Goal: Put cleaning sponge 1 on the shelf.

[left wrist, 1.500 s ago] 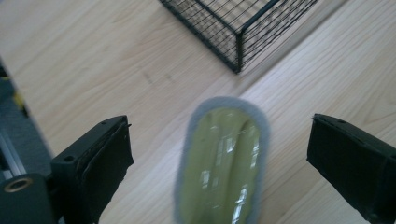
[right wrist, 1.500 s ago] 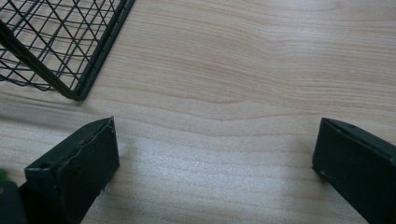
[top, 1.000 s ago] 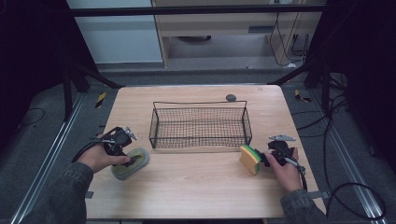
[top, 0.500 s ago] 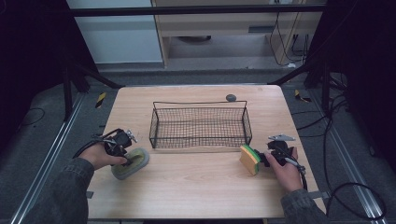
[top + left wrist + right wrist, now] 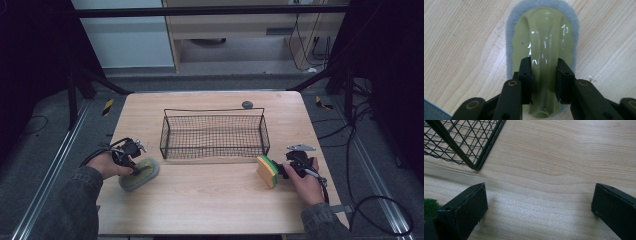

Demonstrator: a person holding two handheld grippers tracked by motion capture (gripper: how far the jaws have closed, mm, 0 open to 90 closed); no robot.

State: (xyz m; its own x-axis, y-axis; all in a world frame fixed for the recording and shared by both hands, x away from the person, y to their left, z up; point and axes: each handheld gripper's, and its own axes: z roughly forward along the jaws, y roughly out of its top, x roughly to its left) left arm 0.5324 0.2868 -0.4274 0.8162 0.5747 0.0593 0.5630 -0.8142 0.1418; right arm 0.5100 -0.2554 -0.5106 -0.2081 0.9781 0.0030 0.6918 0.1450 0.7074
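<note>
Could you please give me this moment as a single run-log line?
left claw: shut on scrubber handle | right claw: open, beside sponge | basket: empty | both items on table

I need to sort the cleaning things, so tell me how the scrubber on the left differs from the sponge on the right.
The scrubber is oval, pale green with a grey pad and a raised handle; the sponge is a yellow block with a green layer. The scrubber lies flat, the sponge stands on edge. The left gripper has its jaws shut on the scrubber's handle; the right gripper is open, with the sponge beside it. Both rest on the table, outside the basket.
</note>
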